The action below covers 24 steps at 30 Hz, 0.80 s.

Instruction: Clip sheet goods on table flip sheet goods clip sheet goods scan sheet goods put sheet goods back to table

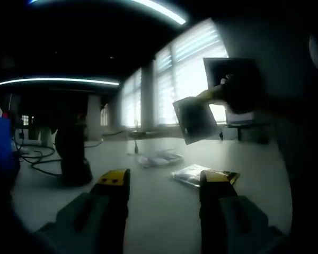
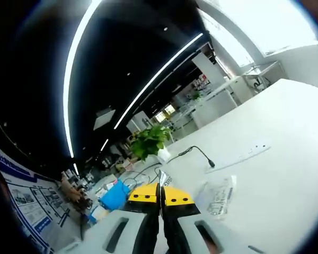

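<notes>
White table (image 1: 148,206) below; right tongs (image 2: 160,198) pinch the sheet packet (image 1: 195,119) aloft, probably edge-on, left tongs (image 1: 164,182) gape wide. Keep it flat toward the scanner.

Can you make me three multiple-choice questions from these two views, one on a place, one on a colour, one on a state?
1. Where is the sheet packet in the left gripper view?
A. flat on the table
B. held up in the air by the right tongs
C. under the plant

2. What colour are the tips of the left tongs?
A. yellow
B. red
C. green

3. How do the right tongs stand?
A. wide open
B. closed together
C. out of view

B: the packet hangs above the table, against the window.
A: both jaw tips are yellow.
B: the yellow tips meet, with a thin edge between them.
</notes>
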Each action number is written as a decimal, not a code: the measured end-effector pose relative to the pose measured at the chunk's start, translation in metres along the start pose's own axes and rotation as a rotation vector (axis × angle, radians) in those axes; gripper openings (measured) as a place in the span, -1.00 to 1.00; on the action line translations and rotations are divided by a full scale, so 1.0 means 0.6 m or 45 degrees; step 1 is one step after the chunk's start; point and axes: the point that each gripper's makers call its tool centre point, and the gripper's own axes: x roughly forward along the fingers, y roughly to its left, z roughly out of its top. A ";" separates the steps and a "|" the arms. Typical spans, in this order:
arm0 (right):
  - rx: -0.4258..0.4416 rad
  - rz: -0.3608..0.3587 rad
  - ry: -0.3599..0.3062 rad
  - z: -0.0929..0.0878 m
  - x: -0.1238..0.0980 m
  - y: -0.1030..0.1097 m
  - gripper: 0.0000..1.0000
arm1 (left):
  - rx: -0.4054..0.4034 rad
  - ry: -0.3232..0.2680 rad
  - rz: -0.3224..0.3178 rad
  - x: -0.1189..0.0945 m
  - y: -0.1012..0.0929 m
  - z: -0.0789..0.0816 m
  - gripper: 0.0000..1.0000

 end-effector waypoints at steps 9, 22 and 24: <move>0.034 -0.028 -0.033 0.005 0.100 0.020 -1.00 | -0.002 -0.002 -0.001 -0.001 0.000 0.000 -0.09; 0.056 -0.054 -0.071 0.013 0.154 0.029 -1.00 | -0.005 -0.008 -0.006 -0.002 0.001 0.002 -0.09; 0.058 -0.065 -0.071 0.020 0.163 0.023 -1.00 | -0.005 -0.009 -0.007 -0.002 0.001 0.002 -0.09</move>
